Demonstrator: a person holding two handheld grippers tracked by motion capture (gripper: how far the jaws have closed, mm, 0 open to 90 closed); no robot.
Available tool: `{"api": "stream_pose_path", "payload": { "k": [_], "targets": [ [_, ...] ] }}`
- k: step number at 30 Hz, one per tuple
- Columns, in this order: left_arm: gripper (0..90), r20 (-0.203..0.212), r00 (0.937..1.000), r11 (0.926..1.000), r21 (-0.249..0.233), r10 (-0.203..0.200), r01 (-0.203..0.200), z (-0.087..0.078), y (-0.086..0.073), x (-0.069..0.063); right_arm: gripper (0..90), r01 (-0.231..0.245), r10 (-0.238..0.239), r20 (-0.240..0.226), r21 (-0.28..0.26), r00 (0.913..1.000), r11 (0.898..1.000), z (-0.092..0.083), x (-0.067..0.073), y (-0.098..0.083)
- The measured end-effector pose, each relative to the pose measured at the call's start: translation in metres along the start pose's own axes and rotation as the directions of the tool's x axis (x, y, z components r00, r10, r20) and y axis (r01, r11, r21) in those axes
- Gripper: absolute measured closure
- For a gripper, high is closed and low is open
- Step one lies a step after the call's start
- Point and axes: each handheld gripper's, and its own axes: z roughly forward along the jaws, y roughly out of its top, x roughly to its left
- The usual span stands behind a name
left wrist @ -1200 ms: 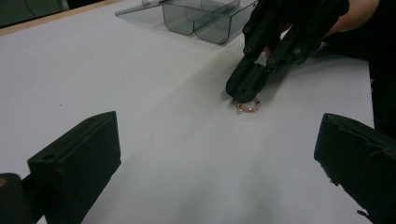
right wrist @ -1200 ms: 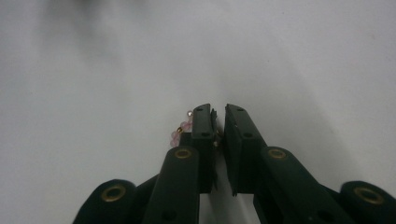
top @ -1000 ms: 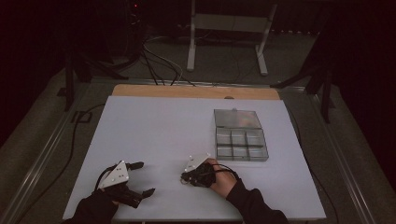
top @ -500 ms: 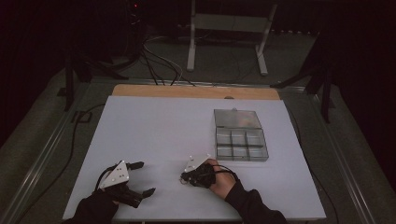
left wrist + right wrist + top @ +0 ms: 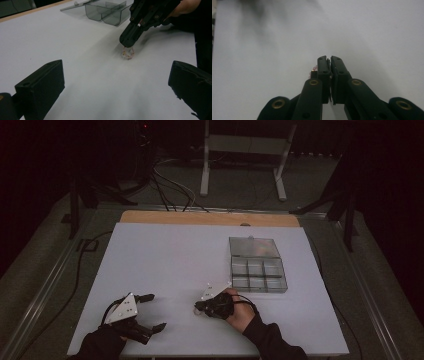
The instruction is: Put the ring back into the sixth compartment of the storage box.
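Broadly, largest first:
Surface (image 5: 165,265): a white top with a wooden strip along its far edge, dimly lit.
Box (image 5: 257,265): clear plastic with small compartments, lying on the right half of the surface; its lid is folded open toward the far side. In the left gripper view it sits at the top, behind the right gripper.
Left gripper (image 5: 148,312): near the front left corner of the surface, held in the person's left hand; its jaws stand wide apart with nothing between them, well apart from the bracelet.
Right gripper (image 5: 197,308): near the front middle of the surface, just in front of the box and tilted down to the surface; its jaws are pressed together, their tips on the bracelet.
Bracelet (image 5: 128,52): a small loop of pinkish beads, lying on the surface right under the right gripper's tips, with one part caught between them; in the right gripper view a few beads peep out beside the left jaw.
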Motion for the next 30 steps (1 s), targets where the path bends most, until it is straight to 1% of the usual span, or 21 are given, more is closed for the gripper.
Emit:
{"api": "stream_pose_path", "payload": {
  "k": [2,3,4,9,10,11,12,14,16,17,19,20,21,22,24,25,26,28,30],
  "targets": [
    [1.4,0.002,1.0,1.0,-0.003,-0.004,0.004,0.0,0.0,0.0,86.8,-0.002,0.002,0.004,-0.008,1.0,1.0,-0.001,0.0,0.0],
    [1.4,-0.002,1.0,1.0,-0.004,-0.004,0.004,0.0,0.0,0.0,86.8,-0.011,0.011,-0.004,-0.009,0.9999,1.0,-0.002,-0.001,0.0],
    [1.4,-0.002,1.0,1.0,-0.005,-0.001,0.001,-0.001,0.0,0.0,86.8,-0.004,0.004,0.008,-0.011,1.0,1.0,-0.003,-0.001,0.0],
    [1.4,-0.004,1.0,1.0,-0.005,0.0,0.0,-0.001,0.0,0.0,86.8,-0.019,0.019,-0.001,-0.028,0.9998,0.999,-0.01,-0.002,0.003],
    [1.4,-0.001,1.0,1.0,-0.008,-0.002,0.002,-0.001,0.0,0.0,86.8,-0.013,0.014,0.009,-0.028,0.9999,1.0,-0.012,-0.002,0.004],
    [1.4,-0.002,1.0,1.0,-0.007,-0.002,0.002,-0.001,0.0,0.0,86.8,-0.015,0.016,0.009,-0.037,0.9998,0.999,-0.013,-0.002,0.004],
    [1.4,-0.004,1.0,1.0,-0.004,-0.002,0.002,-0.001,0.0,0.0,86.8,-0.018,0.018,0.006,-0.037,0.9998,0.999,-0.015,-0.003,0.004],
    [1.5,-0.003,1.0,1.0,-0.001,-0.001,0.001,-0.001,0.0,0.0,86.7,-0.019,0.019,0.012,-0.04,0.9997,0.999,-0.016,-0.004,0.004],
    [1.4,-0.002,1.0,1.0,-0.005,0.002,-0.002,-0.001,0.0,0.0,86.8,-0.043,0.044,0.004,-0.055,0.999,0.998,-0.021,-0.005,0.005],
    [1.4,0.0,1.0,1.0,-0.005,0.001,-0.001,-0.001,0.0,0.0,86.7,-0.036,0.037,0.012,-0.055,0.9993,0.998,-0.022,-0.006,0.006],
    [1.4,-0.004,1.0,1.0,-0.001,0.003,-0.003,-0.001,0.0,0.0,86.7,-0.057,0.058,0.004,-0.069,0.9983,0.996,-0.025,-0.006,0.007],
    [1.4,0.0,1.0,1.0,-0.004,0.0,0.0,-0.001,0.0,0.0,86.7,-0.045,0.046,0.014,-0.07,0.9989,0.997,-0.027,-0.006,0.008],
    [1.4,0.0,1.0,1.0,-0.004,0.0,0.0,-0.001,0.0,0.0,86.7,-0.048,0.05,0.017,-0.077,0.9986,0.996,-0.029,-0.007,0.008],
    [1.4,-0.002,1.0,1.0,-0.002,0.001,-0.001,-0.001,0.0,0.0,86.8,-0.062,0.063,0.006,-0.085,0.998,0.994,-0.031,-0.008,0.009],
    [1.4,-0.001,1.0,1.0,0.002,0.001,-0.001,-0.001,0.0,0.0,86.7,-0.06,0.062,0.017,-0.089,0.998,0.994,-0.034,-0.008,0.01],
    [1.4,-0.002,1.0,1.0,0.002,0.002,-0.002,-0.001,0.0,0.0,86.7,-0.074,0.076,0.014,-0.103,0.997,0.992,-0.039,-0.009,0.011],
    [1.4,-0.001,1.0,1.0,0.001,0.002,-0.002,-0.001,0.0,0.0,86.7,-0.066,0.069,0.026,-0.101,0.9973,0.993,-0.041,-0.009,0.012],
    [1.4,-0.003,1.0,1.0,0.002,0.0,0.0,-0.001,0.0,0.0,86.7,-0.063,0.067,0.033,-0.099,0.9972,0.993,-0.043,-0.009,0.012],
    [1.4,-0.002,1.0,1.0,0.001,0.001,-0.001,-0.001,0.0,0.0,86.7,-0.081,0.085,0.028,-0.125,0.996,0.989,-0.049,-0.012,0.013]
  ]
}}
